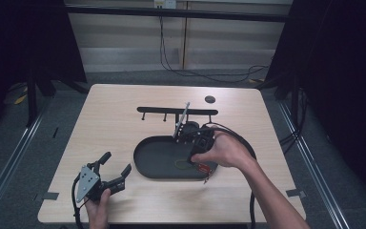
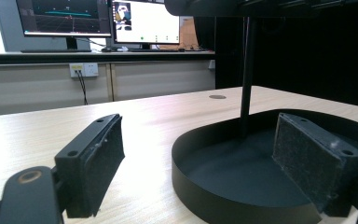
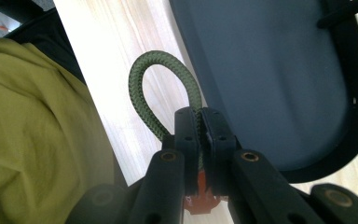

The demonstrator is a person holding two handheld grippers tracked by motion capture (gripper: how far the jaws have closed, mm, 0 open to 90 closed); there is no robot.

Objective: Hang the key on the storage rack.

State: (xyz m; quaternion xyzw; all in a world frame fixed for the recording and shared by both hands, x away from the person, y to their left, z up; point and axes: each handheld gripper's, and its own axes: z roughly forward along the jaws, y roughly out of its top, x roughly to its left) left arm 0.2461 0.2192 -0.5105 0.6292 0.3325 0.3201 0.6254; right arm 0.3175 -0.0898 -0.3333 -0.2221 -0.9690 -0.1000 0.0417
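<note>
High view: right gripper over tray, left gripper spread on table. Left gripper view: pads apart, nothing between. Right gripper view: jaws pinch green cord loop, beside tray rim.

I see the table filling the middle of the high view. The tray lies at centre frame on it, with the rack just above it and a small disc up and to the right. My left gripper rests lower left of the tray; my right gripper is over the tray's right end, clamping the cord loop.
</note>
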